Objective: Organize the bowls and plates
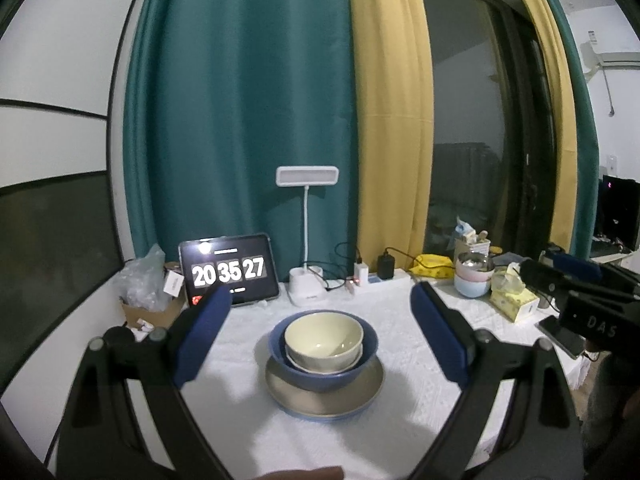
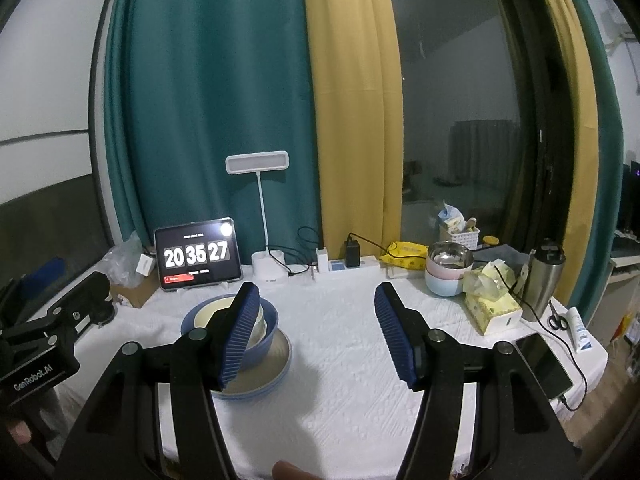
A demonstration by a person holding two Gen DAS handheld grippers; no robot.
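Your left claw [image 1: 320,328] and right claw [image 2: 316,332] both spread, empty; cream bowl [image 1: 324,340] nested in blue bowl [image 1: 323,360] on plate [image 1: 324,392], tabletop [image 1: 400,440].

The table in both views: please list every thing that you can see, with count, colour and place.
plate: 1, grey-beige with blue rim, table centre, bottom of the stack
blue bowl: 1, on the plate
cream bowls: 2, nested in the blue bowl
tablet: 1, black, back left, shows a clock
desk lamp: 1, white, back centre
power strip: 1, white, back, chargers plugged in
pastel bowls: stack, pink and light blue with a metal one on top, back right
tissue box: 1, yellow, right
steel tumbler: 1, right
phone: 1, black, right edge
tablecloth: 1, white
left gripper: blue pads, open, empty
right gripper: blue pads, open, empty
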